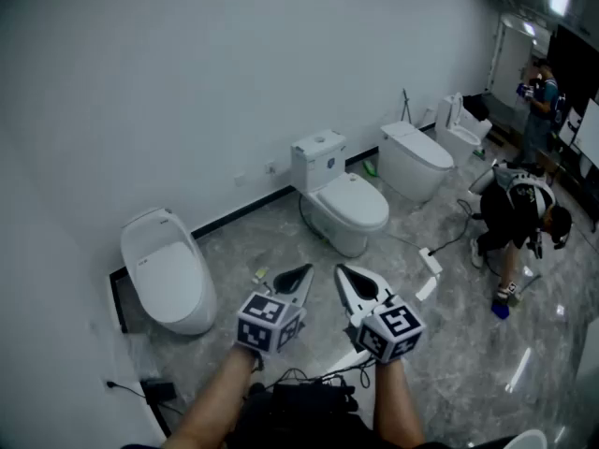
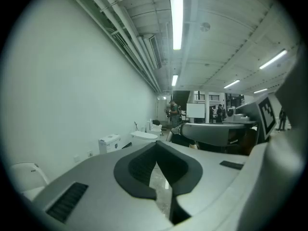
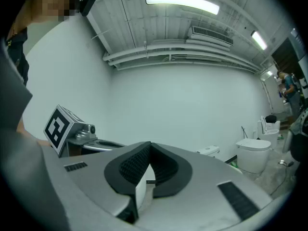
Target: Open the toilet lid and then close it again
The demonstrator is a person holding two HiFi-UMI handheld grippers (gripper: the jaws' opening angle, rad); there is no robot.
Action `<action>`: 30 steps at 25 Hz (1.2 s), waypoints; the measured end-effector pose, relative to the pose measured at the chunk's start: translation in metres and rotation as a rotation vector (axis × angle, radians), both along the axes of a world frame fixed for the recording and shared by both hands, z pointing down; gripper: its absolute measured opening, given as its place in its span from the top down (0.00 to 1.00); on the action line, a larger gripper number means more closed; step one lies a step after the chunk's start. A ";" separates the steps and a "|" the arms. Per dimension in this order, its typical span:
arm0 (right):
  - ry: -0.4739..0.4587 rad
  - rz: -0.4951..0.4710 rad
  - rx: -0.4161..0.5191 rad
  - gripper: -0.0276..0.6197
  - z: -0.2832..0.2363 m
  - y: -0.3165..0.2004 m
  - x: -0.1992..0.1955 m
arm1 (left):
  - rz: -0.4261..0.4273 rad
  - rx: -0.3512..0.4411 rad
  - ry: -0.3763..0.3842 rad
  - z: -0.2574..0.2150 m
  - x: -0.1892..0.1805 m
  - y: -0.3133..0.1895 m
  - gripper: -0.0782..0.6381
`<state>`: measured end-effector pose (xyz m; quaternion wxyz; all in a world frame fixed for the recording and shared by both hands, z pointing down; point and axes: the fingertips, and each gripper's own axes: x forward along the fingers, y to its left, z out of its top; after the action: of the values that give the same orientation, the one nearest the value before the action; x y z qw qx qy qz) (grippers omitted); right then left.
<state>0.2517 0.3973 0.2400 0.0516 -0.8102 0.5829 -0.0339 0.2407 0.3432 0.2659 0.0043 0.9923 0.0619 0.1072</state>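
The toilet (image 1: 168, 274) is a white, rounded unit without a cistern, set against the white wall (image 1: 187, 82) on a grey marbled floor (image 1: 440, 344). Its lid (image 1: 165, 267) is down and lies flat over the bowl. It is the leftmost of four toilets ranged along that wall. A second toilet (image 1: 339, 199), fitted with a cistern, is located to its right.

The left gripper (image 1: 306, 270) and the right gripper (image 1: 342, 270) are held side by side, to the right of the toilet and apart from it. The jaws of each gripper are brought together, and nothing is held between them.

The top of the lid is shown in the head view only, together with a crouching person (image 1: 515, 218) well to the right of the toilet. In the left gripper view only an edge of the toilet is seen, at lower left, while a long ceiling lamp (image 2: 176, 20) is shown overhead. In the right gripper view a ceiling vent (image 3: 211, 32) is shown above the wall
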 end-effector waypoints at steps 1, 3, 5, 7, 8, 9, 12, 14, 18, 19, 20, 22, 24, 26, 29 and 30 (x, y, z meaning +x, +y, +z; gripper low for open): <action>-0.003 0.000 0.000 0.94 0.000 -0.001 0.000 | 0.000 0.000 -0.001 -0.001 0.000 0.000 0.88; -0.010 -0.001 0.002 0.94 0.000 -0.001 -0.001 | 0.000 -0.001 -0.002 -0.001 -0.001 -0.001 0.88; -0.018 0.000 0.002 0.94 0.000 -0.001 -0.001 | -0.002 -0.002 -0.004 0.000 -0.002 -0.001 0.88; -0.026 -0.001 -0.008 0.94 0.000 -0.001 -0.003 | -0.005 -0.003 -0.007 0.002 -0.003 -0.001 0.88; -0.025 -0.002 -0.016 0.94 0.000 -0.001 -0.004 | -0.008 -0.004 -0.008 0.003 -0.004 -0.001 0.88; -0.023 -0.004 -0.021 0.94 0.001 -0.002 -0.005 | -0.011 -0.004 -0.008 0.003 -0.005 -0.001 0.88; -0.017 -0.017 -0.022 0.94 0.003 -0.005 -0.009 | -0.027 -0.005 -0.007 0.005 -0.010 -0.006 0.88; -0.007 -0.032 -0.017 0.94 0.004 -0.010 -0.013 | -0.046 -0.005 -0.007 0.007 -0.015 -0.012 0.88; 0.012 -0.091 0.008 0.94 0.006 -0.025 -0.025 | -0.098 -0.009 0.000 0.012 -0.029 -0.030 0.88; 0.020 -0.106 0.011 0.94 0.008 -0.030 -0.028 | -0.114 -0.011 0.000 0.013 -0.033 -0.034 0.88; 0.023 -0.120 0.012 0.94 0.010 -0.035 -0.031 | -0.132 -0.012 0.000 0.014 -0.038 -0.039 0.88; 0.016 -0.147 0.005 0.94 0.013 -0.049 -0.037 | -0.172 -0.015 -0.004 0.016 -0.049 -0.052 0.88; 0.011 -0.178 -0.007 0.94 0.013 -0.065 -0.044 | -0.219 -0.017 -0.008 0.018 -0.060 -0.068 0.88; 0.003 -0.214 -0.005 0.94 0.015 -0.081 -0.052 | -0.268 -0.021 -0.014 0.024 -0.072 -0.085 0.88; -0.003 -0.275 -0.003 0.94 0.019 -0.103 -0.065 | -0.349 -0.031 -0.019 0.032 -0.092 -0.110 0.88; -0.003 -0.295 -0.008 0.94 0.020 -0.112 -0.070 | -0.375 -0.034 -0.019 0.031 -0.098 -0.119 0.88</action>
<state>0.1822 0.2853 0.2599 0.0437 -0.7159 0.6954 -0.0446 0.1426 0.2238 0.2972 0.0417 0.9852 -0.1224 0.1129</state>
